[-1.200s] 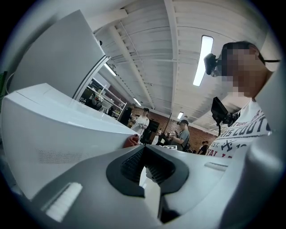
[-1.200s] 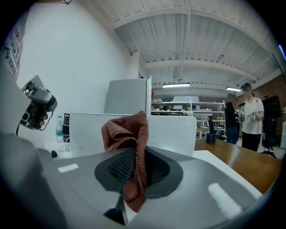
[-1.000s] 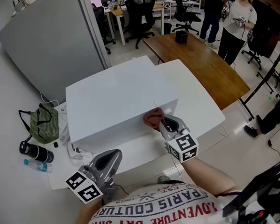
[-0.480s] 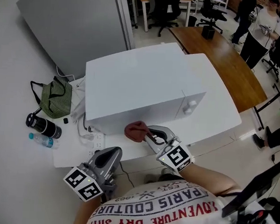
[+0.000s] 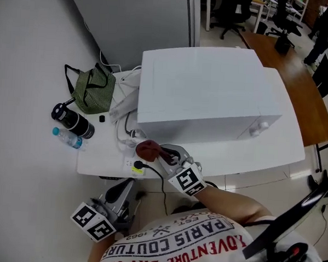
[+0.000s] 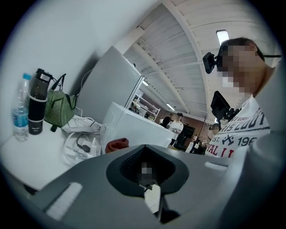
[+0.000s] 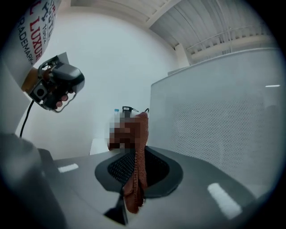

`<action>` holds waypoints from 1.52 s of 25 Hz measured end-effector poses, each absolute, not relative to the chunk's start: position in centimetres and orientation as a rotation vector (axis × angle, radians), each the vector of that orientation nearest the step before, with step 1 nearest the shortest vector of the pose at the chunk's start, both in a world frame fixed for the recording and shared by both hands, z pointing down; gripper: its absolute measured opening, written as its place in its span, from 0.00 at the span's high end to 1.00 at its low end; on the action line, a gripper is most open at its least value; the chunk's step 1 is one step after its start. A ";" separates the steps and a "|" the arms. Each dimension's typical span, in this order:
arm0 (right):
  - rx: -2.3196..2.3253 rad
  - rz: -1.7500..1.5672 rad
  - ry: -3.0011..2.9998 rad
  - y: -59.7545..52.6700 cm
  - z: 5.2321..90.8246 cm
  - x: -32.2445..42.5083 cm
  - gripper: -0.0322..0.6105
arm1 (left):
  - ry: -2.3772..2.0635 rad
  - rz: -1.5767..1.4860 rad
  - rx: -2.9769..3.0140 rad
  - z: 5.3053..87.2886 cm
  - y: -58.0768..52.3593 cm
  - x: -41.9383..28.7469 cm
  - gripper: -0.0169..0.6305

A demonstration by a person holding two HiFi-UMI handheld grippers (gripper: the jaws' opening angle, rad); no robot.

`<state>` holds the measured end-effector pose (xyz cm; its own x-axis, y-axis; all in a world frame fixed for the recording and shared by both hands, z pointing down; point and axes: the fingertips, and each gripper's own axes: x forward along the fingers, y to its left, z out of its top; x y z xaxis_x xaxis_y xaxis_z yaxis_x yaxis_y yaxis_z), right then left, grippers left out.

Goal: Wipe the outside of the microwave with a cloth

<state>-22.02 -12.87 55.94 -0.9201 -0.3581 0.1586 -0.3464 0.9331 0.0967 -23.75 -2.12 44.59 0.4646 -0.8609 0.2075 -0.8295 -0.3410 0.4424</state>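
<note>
The white microwave [image 5: 204,91] stands on a white table [image 5: 99,157]. My right gripper [image 5: 161,153] is shut on a red-brown cloth [image 5: 147,149], held off the microwave's front left corner, above the table's near edge. In the right gripper view the cloth [image 7: 136,152] hangs pinched between the jaws, and the microwave's perforated side wall [image 7: 219,120] fills the right. My left gripper [image 5: 118,195] hangs low, below the table's front edge, shut with nothing in it. In the left gripper view the cloth [image 6: 117,144] and the microwave [image 6: 134,127] show beyond its jaws.
A green striped bag [image 5: 92,91], a black flask [image 5: 71,120] and a water bottle [image 5: 67,138] sit at the table's left. White cables and a power strip [image 5: 128,134] lie beside the microwave. A grey partition [image 5: 137,17] stands behind, a wooden table [image 5: 313,102] to the right.
My right gripper has carried the cloth leftward along the microwave's front, from near its right end to its left corner. The head view swung left. The left gripper stayed low.
</note>
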 end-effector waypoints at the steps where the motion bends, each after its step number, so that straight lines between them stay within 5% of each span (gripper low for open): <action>1: 0.529 -0.105 -2.908 -13.0 56.4 -22.5 0.88 | -1.423 -0.087 2.213 44.8 -1.7 -24.3 0.97; 13: 0.618 -0.097 -2.808 -16.0 59.6 -20.0 0.88 | -1.383 -0.098 2.208 45.2 -3.3 -23.4 0.96; 31: 1.315 0.075 -2.508 -23.3 58.7 6.7 0.88 | -0.847 0.017 2.445 45.1 -12.9 -6.2 0.96; 38: 1.335 0.112 -2.489 -23.7 58.4 9.0 0.88 | -0.779 0.049 2.462 44.8 -13.8 -3.4 0.97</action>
<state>8.95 -23.71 58.42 -0.5156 -0.7990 0.3094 -0.8236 0.5618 0.0783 -3.37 -13.80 44.76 0.8312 -0.5214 0.1931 -0.5414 -0.6798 0.4947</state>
